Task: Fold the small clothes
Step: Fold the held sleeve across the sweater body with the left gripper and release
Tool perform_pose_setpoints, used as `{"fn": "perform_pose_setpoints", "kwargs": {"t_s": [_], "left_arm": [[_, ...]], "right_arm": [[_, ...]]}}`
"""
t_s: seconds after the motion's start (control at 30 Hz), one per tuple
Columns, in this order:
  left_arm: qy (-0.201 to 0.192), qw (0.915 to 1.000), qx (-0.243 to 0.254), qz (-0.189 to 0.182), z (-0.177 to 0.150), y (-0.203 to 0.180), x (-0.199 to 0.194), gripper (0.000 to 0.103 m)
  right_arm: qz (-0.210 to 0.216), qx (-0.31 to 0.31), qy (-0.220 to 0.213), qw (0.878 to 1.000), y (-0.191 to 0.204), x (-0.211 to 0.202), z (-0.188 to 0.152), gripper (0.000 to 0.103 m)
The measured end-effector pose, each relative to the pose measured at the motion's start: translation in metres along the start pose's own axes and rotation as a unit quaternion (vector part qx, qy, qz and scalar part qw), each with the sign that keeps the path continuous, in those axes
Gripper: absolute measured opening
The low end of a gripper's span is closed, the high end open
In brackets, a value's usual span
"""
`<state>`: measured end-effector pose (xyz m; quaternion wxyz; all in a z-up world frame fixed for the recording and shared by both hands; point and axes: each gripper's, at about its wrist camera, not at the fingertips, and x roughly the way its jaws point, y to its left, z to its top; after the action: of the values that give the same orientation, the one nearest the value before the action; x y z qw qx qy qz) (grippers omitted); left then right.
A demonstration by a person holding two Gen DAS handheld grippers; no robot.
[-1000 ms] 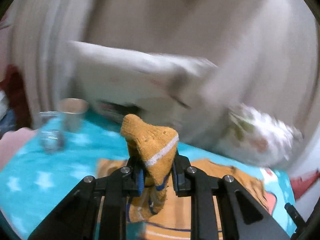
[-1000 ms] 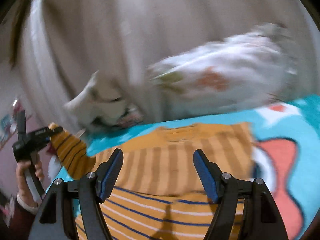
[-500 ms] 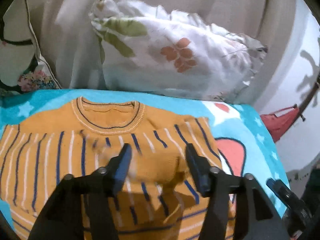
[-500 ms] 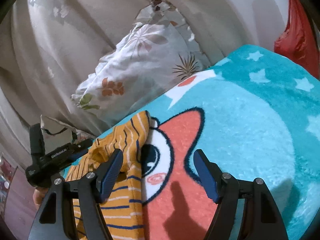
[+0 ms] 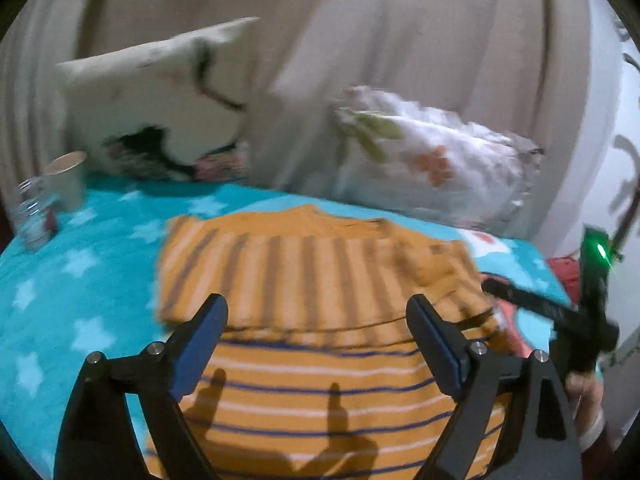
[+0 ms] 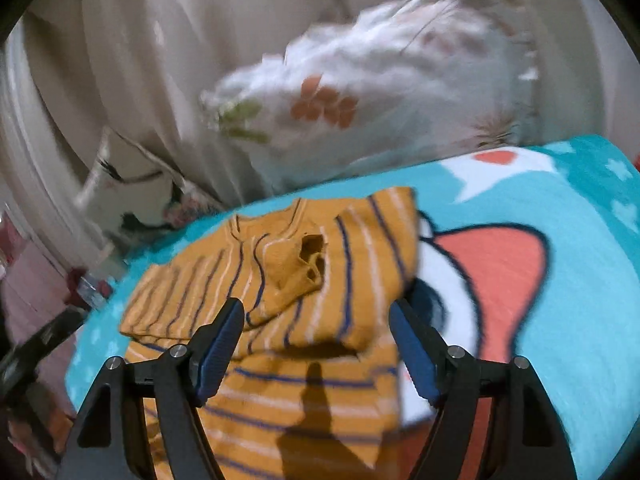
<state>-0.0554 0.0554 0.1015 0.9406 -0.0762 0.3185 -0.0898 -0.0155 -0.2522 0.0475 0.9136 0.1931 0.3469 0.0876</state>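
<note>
Sweater (image 5: pixel 320 276) lay flat on the blue blanket (image 5: pixel 80 304), sleeves folded in across the chest, cuff (image 6: pixel 308 260) on top. Left tongs (image 5: pixel 316 332) and right tongs (image 6: pixel 316 336) both hung apart over it, holding nothing. Judged next: pinch hem corners evenly, carry them to the collar, keeping sleeves tucked.

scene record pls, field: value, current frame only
garment: orange striped sweater, lying on the blanket, sleeves folded in over the body
surface: turquoise star blanket
left gripper: open, above the sweater, holding nothing
right gripper: open, above the sweater, holding nothing
behind: floral pillow, white cushion, beige curtain
far left edge: paper cup, clear jar
image quality: motion blur in both views
</note>
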Motion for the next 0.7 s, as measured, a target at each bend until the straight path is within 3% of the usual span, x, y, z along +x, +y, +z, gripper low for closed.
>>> {"fn": "perform_pose_setpoints", "kwargs": {"t_s": [0.1, 0.17, 0.2, 0.3, 0.33, 0.4, 0.5, 0.57, 0.6, 0.63, 0.7], "left_arm": [[0.004, 0.9995, -0.031, 0.007, -0.009, 0.03, -0.008, 0.09], [0.001, 0.9987, -0.049, 0.011, -0.014, 0.047, -0.016, 0.09], [-0.001, 0.9983, -0.056, 0.016, -0.016, 0.054, -0.019, 0.09], [-0.009, 0.9966, -0.072, 0.039, -0.027, 0.081, -0.032, 0.09], [-0.01, 0.9958, -0.079, 0.045, -0.03, 0.089, -0.035, 0.09], [-0.006, 0.9942, -0.095, 0.05, -0.036, 0.105, -0.035, 0.09], [0.011, 0.9915, -0.119, 0.051, -0.048, 0.122, -0.027, 0.09], [0.022, 0.99, -0.13, 0.05, -0.056, 0.127, -0.022, 0.09], [0.027, 0.9891, -0.136, 0.048, -0.06, 0.129, -0.02, 0.09], [0.031, 0.9883, -0.142, 0.046, -0.064, 0.13, -0.018, 0.09], [0.033, 0.9858, -0.16, 0.039, -0.072, 0.131, -0.02, 0.09]], "right_arm": [[-0.056, -0.03, 0.046, 0.997, 0.014, 0.05, 0.016, 0.079], [-0.081, -0.052, 0.072, 0.993, 0.018, 0.076, 0.02, 0.056], [-0.073, -0.06, 0.083, 0.992, 0.02, 0.086, 0.021, 0.031], [-0.055, -0.052, 0.07, 0.995, 0.016, 0.077, 0.028, 0.013], [-0.067, -0.048, 0.063, 0.995, 0.011, 0.071, 0.031, 0.01], [-0.12, -0.035, 0.05, 0.991, -0.003, 0.062, 0.037, 0.01], [-0.164, -0.01, 0.066, 0.984, -0.028, 0.06, 0.037, 0.011], [-0.129, 0.006, 0.063, 0.99, -0.034, 0.053, 0.034, 0.012], [-0.095, 0.012, 0.059, 0.994, -0.032, 0.049, 0.032, 0.019], [-0.07, 0.019, 0.059, 0.996, -0.03, 0.047, 0.032, 0.041], [-0.016, 0.036, 0.057, 0.998, -0.025, 0.045, 0.032, 0.071]]}}
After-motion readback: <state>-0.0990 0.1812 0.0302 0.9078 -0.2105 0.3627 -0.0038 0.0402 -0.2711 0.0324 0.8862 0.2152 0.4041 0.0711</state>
